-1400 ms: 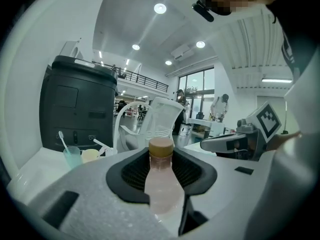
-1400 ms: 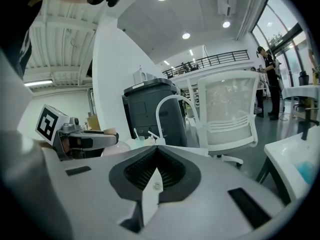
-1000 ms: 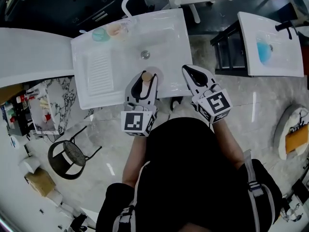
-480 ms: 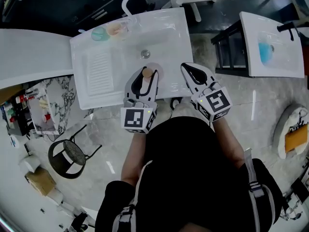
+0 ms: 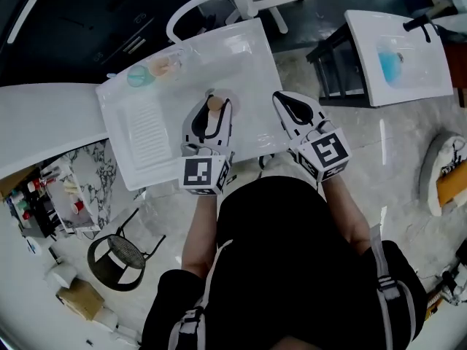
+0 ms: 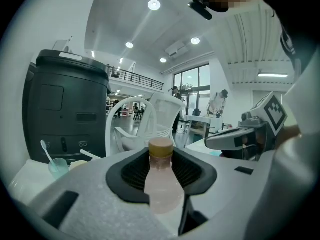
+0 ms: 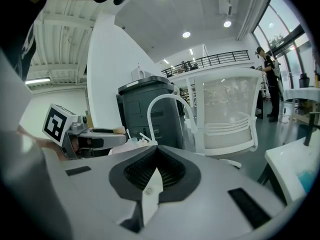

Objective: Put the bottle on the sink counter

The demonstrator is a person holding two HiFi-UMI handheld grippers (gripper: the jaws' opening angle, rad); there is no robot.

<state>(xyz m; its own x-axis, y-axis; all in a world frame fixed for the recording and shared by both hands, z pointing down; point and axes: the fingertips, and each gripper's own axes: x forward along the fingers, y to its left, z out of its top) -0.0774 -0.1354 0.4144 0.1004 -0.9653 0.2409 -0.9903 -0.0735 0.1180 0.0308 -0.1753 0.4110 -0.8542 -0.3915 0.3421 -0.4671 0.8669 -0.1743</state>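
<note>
A pale pink bottle (image 6: 162, 186) with a tan cap (image 5: 215, 103) stands upright between the jaws of my left gripper (image 5: 209, 112), which is shut on its body. I hold it over the basin of the white sink (image 5: 248, 57), near the basin's middle and above the surface. In the left gripper view the black pads (image 6: 129, 174) press on both sides of the bottle. My right gripper (image 5: 286, 106) hovers at the sink's front right edge, its jaws closed together with nothing in them.
A ribbed drainboard (image 5: 146, 126) forms the sink's left part. Behind it stand a teal cup (image 5: 137, 75) and an orange cup (image 5: 162, 66). A white arched faucet (image 5: 191, 7) rises at the back. A second sink (image 5: 398, 53) and a black rack (image 5: 334, 68) are to the right.
The left gripper has carried the bottle farther forward over the basin, away from the front edge. The right gripper has kept its place at the front right edge.
</note>
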